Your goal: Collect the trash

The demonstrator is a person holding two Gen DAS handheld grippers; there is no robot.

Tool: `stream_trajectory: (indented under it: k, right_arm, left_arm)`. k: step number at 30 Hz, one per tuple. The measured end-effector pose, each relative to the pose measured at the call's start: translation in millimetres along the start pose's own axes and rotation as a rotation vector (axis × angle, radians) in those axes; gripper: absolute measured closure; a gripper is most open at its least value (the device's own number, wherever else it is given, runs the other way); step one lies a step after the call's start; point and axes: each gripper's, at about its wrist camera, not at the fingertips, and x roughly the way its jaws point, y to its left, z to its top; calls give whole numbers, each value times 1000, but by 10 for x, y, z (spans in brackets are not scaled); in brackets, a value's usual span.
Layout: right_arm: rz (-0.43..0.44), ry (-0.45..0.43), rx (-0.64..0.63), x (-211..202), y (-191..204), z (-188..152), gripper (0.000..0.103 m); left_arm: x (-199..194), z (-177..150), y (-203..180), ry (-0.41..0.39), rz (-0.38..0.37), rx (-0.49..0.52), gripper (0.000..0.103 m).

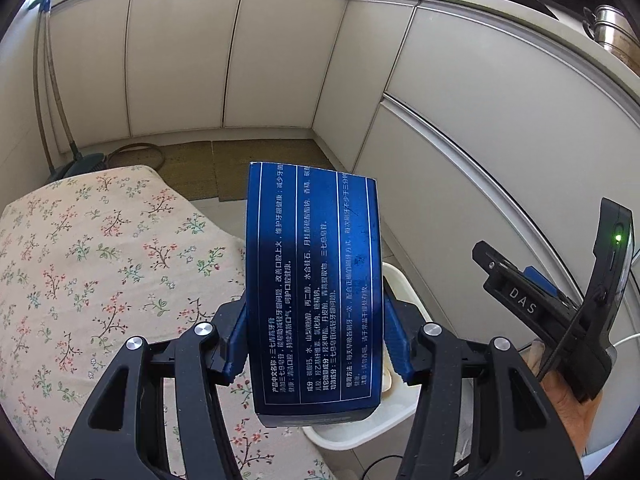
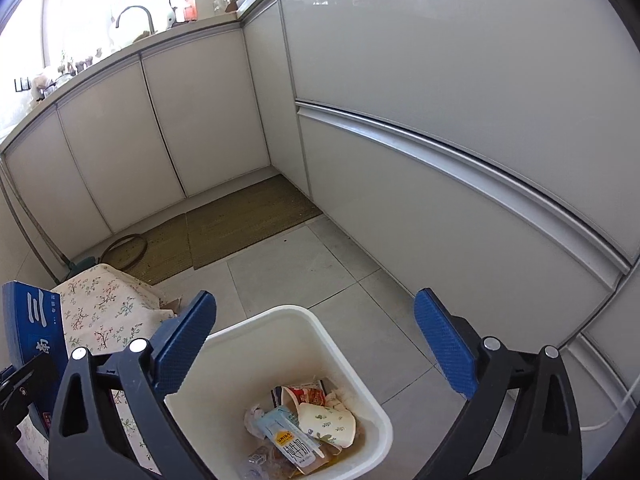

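Blue carton (image 1: 314,292), floral cloth (image 1: 100,264), bin (image 2: 352,364)

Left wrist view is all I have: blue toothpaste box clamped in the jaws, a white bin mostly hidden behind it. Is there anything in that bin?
Observer: Yes. In the right wrist view the white bin holds trash: a milk carton, a floral paper cup and crumpled wrappers.
Operator: Is the right gripper carrying something?
Observer: No. The right gripper has its jaws wide apart, with nothing between them, above the bin.
Operator: Where is the box relative to it?
Observer: The blue toothpaste box sits at that view's far left, beside the floral cloth.
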Motion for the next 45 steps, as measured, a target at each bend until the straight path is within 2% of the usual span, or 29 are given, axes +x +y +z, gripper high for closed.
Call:
stream_trajectory:
  k: [11, 18, 24, 25, 27, 28, 31, 38, 41, 45]
  right_arm:
    - [-82, 32, 89, -194, -682, -21, 7]
    - [-100, 38, 138, -216, -910, -37, 7]
    - [-109, 34, 152, -223, -985, -36, 7]
    - [-111, 32, 151, -230, -983, -36, 7]
    - [-111, 29, 148, -239, -976, -38, 7]
    - [-110, 29, 148, -240, -964, -43, 7]
    - [-107, 25, 147, -256, -941, -38, 7]
    - [-69, -38, 135, -482, -750, -37, 7]
    - [-54, -71, 97, -632, -554, -76, 7]
    - [-28, -96, 101, -872, -339, -213, 7]
  left_arm:
    - [192, 107, -489, -22, -23, 65, 50]
    - [432, 209, -768, 1, -22, 111, 50]
    - [661, 231, -843, 44, -25, 99, 49]
    - [680, 227, -850, 50, -25, 98, 47]
    - [687, 213, -846, 51, -16, 95, 36]
    - [672, 204, -844, 45, -10, 93, 31]
    - [627, 189, -809, 44, -3, 93, 28]
    - [305, 116, -631, 6, 33, 96, 12]
    - [84, 57, -520, -22, 55, 110, 7]
    - [-244, -43, -323, -68, 75, 108, 7]
